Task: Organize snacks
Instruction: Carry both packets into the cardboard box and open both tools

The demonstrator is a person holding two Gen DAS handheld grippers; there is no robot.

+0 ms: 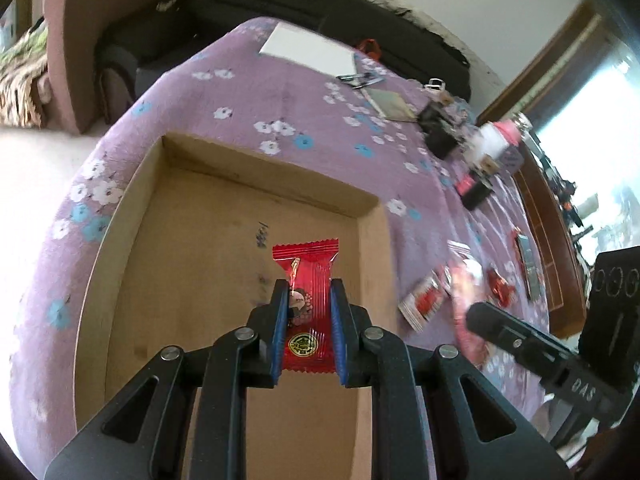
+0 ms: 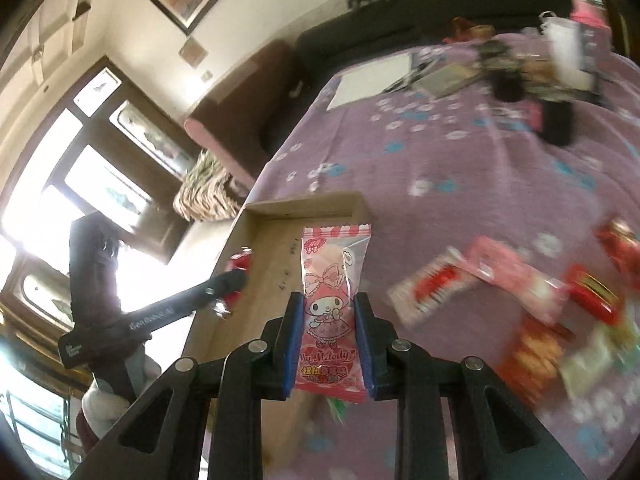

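Over cardboard tray (image 1: 120, 216), left claw (image 1: 308, 292) clamps red snack (image 1: 306, 272).

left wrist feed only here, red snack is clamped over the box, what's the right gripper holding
Observer: The right gripper is shut on a pink My Melody packet.
Operator: is it over the box too
Observer: Not clearly; the cardboard box lies ahead and to its left.
Operator: can it see my gripper
Observer: Yes, the left gripper shows side-on above the box with the red snack.
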